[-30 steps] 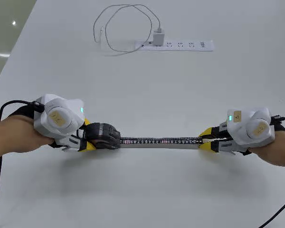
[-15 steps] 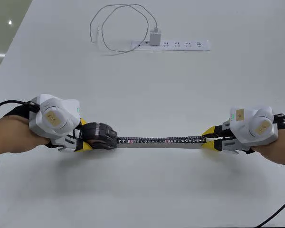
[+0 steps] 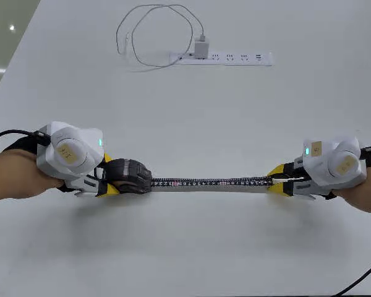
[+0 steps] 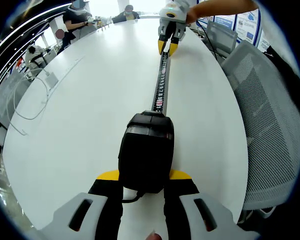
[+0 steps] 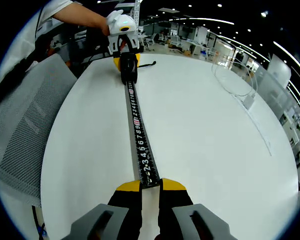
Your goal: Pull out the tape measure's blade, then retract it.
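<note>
Tape measure (image 3: 128, 176) sits near front edge of table (image 3: 191, 111), left of centre. Its black body is pinched betw. both jaws of left gripper (image 3: 114, 175). Blade (image 3: 210, 183) is extended approx. parallel to front edge, numerals facing up. Jaws of right gripper (image 3: 276, 180) are pressed together on blade tip, toward right side of table. Power strip (image 3: 226, 59) w/ white charger (image 3: 201, 48) lies well apart, toward rear of table.
</note>
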Motion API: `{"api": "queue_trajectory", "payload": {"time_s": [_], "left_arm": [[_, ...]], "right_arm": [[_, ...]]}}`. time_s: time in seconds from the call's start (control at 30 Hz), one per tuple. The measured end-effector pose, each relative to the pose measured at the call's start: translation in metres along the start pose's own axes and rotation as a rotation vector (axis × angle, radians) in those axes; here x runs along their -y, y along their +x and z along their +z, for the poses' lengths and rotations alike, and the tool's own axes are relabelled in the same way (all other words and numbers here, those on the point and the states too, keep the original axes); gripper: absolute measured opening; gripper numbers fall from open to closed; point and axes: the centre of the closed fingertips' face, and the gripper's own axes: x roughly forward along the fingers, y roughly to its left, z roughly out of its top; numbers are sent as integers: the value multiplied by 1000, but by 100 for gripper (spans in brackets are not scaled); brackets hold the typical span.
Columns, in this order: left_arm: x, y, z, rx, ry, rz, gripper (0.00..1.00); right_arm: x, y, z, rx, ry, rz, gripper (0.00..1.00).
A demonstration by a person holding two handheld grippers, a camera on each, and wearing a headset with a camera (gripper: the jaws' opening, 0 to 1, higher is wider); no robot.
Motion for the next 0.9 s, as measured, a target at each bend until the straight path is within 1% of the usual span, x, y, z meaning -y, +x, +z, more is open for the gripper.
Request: {"api": "queue_trajectory", "payload": {"time_s": [0.33,0.4,0.43,0.63,0.77,0.9], "left_arm": [[0,0,1,2,-3,6,26],[0,0,1,3,-4,7,27],[0,0,2,6,8,8,27],[0,0,2,12,9,16,27],[0,0,3,20,5,13,27],[0,0,3,25,6,13,27]], "right_arm": [[-1,3,-2,-29,-8,8,8],[-1,3,-2,-34,-1,14,8],[-1,3,-2,-37,20,20,8],[-1,4,-3,-39,28,33,9],[0,4,-4,-51,26,47,9],[0,5,-4,-65,6,49,10]]}}
